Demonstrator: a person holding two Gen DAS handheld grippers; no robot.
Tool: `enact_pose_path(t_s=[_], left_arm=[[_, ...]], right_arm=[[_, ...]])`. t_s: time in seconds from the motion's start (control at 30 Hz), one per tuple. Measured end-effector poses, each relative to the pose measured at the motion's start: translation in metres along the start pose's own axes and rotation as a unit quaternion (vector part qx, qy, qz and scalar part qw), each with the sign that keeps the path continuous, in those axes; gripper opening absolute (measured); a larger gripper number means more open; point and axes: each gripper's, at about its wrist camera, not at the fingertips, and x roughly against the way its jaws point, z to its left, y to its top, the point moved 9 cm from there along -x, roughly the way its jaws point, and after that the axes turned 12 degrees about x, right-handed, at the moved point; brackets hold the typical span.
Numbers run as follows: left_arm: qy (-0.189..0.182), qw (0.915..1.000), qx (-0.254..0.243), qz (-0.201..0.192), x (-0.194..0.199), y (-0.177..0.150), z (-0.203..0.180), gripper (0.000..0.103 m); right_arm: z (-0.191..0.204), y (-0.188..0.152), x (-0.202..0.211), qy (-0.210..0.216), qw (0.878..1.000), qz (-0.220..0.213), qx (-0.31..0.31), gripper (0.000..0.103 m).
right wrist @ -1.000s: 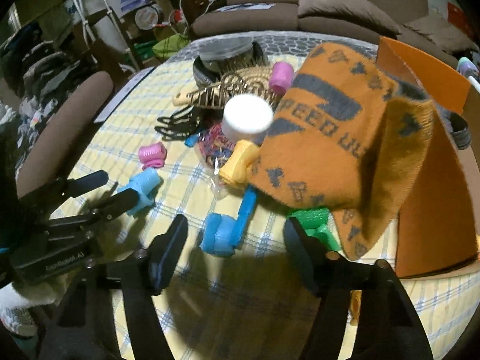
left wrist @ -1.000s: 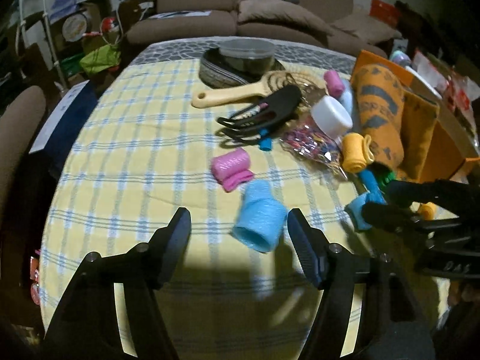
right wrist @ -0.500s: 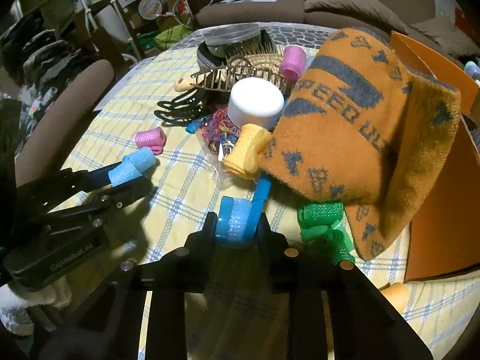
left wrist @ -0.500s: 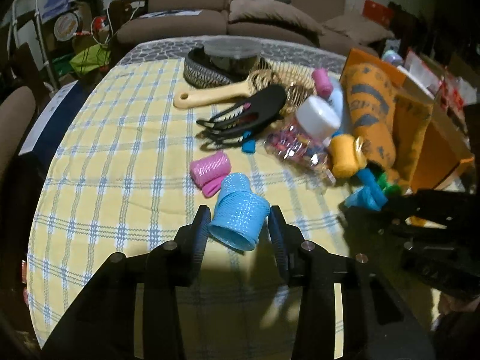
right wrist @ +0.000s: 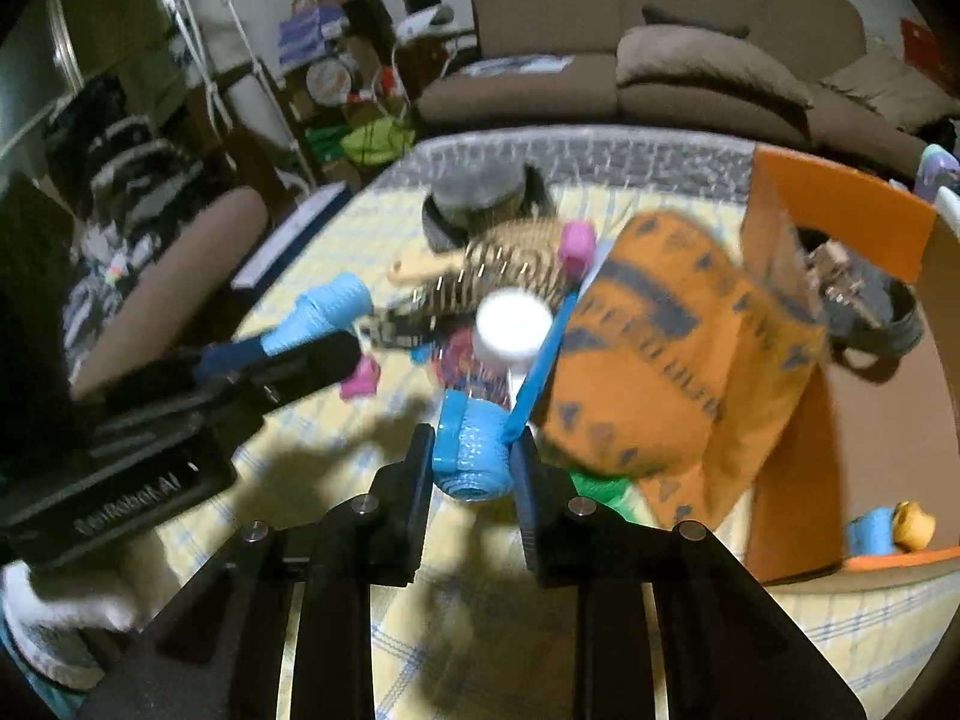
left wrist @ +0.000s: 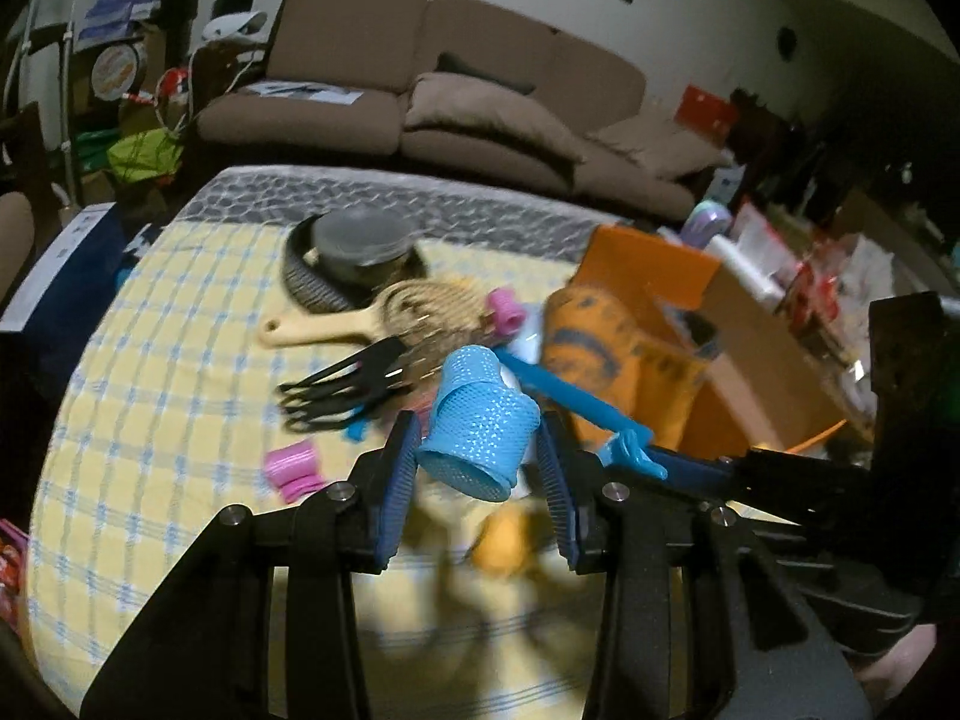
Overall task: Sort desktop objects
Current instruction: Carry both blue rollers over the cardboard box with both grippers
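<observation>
With the left gripper (left wrist: 477, 450) clamped on a light-blue mesh hair roller (left wrist: 480, 423) and the right gripper (right wrist: 474, 456) on a blue ribbed clip-on roller (right wrist: 474, 450), both off the checked tablecloth (left wrist: 162, 396), carry them level, probably to the orange cardboard box (right wrist: 840, 222) at right.

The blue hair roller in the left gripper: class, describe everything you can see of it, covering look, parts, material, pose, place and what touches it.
The blue hair roller is a light blue mesh cylinder, plastic by its look, with a narrower section at its far end and an open round near end. It hangs tilted above the checked tablecloth, gripped between the two pads of the left gripper, which touch its sides. Nothing else touches it.
</observation>
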Motion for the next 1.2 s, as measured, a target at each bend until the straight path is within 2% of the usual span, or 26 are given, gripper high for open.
enact_pose_path(t_s=[0.23, 0.4, 0.6, 0.87, 1.2], left_arm=[[-0.039, 0.9992, 0.003, -0.002, -0.008, -0.001, -0.048, 0.037], [-0.060, 0.9981, -0.007, 0.007, -0.020, -0.012, -0.083, 0.037], [-0.084, 0.9962, -0.017, 0.017, -0.034, -0.023, -0.124, 0.037], [-0.100, 0.9935, -0.045, 0.030, -0.054, -0.045, -0.171, 0.037], [-0.088, 0.9909, -0.094, 0.041, -0.077, -0.070, -0.192, 0.037]], right_arm=[[-0.040, 0.013, 0.045, -0.022, 0.998, -0.049, -0.029, 0.025], [-0.083, 0.003, 0.071, -0.052, 0.995, -0.060, -0.059, 0.025], [-0.129, -0.020, 0.095, -0.083, 0.991, -0.059, -0.090, 0.025], [-0.171, -0.048, 0.106, -0.109, 0.985, -0.045, -0.122, 0.025], [-0.194, -0.068, 0.100, -0.130, 0.983, -0.017, -0.130, 0.025]])
